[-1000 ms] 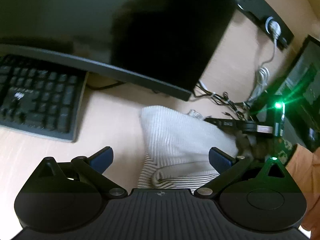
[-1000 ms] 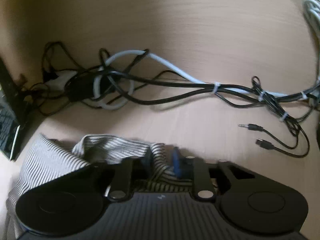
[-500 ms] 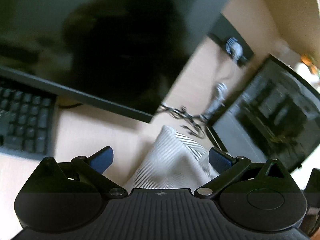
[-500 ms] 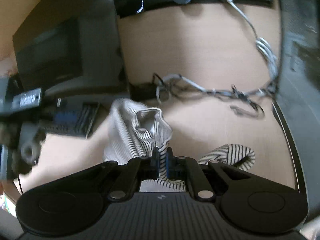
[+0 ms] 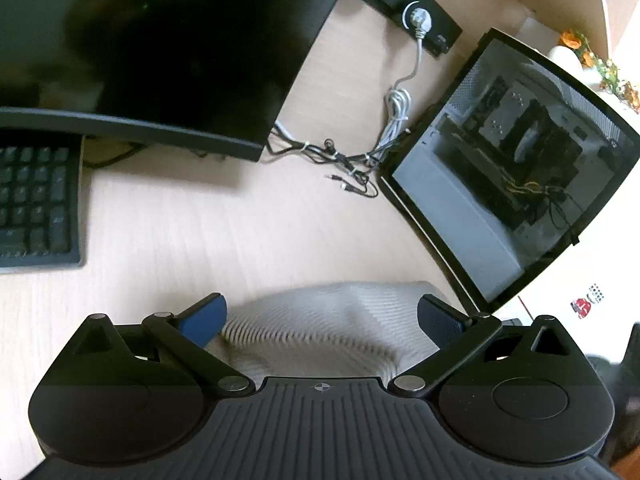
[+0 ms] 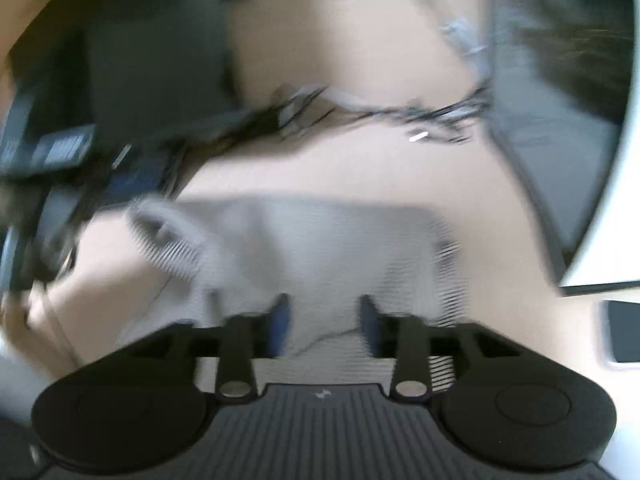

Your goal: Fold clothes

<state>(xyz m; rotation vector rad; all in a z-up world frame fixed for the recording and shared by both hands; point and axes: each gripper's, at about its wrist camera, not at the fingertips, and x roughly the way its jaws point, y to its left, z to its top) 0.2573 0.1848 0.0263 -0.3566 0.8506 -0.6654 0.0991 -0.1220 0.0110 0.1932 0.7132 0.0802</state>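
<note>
A white garment with thin dark stripes (image 5: 320, 320) lies on the light wooden desk (image 5: 200, 240), just in front of my left gripper (image 5: 322, 314). That gripper is wide open, its blue-padded fingers to either side of the cloth. In the blurred right wrist view the same striped garment (image 6: 312, 240) spreads on the desk. My right gripper (image 6: 324, 320) is open above its near edge, with a gap between the fingers and nothing held.
A black monitor (image 5: 140, 40) and a keyboard (image 5: 36, 208) stand at the left. A glass-sided computer case (image 5: 512, 168) stands at the right. Tangled cables (image 5: 352, 160) lie between them. A power strip (image 5: 404, 12) sits at the back.
My right gripper has opened and let go of the striped garment, which now lies flatter on the desk. Both grippers have pulled back, and the garment now sits lower in both views.
</note>
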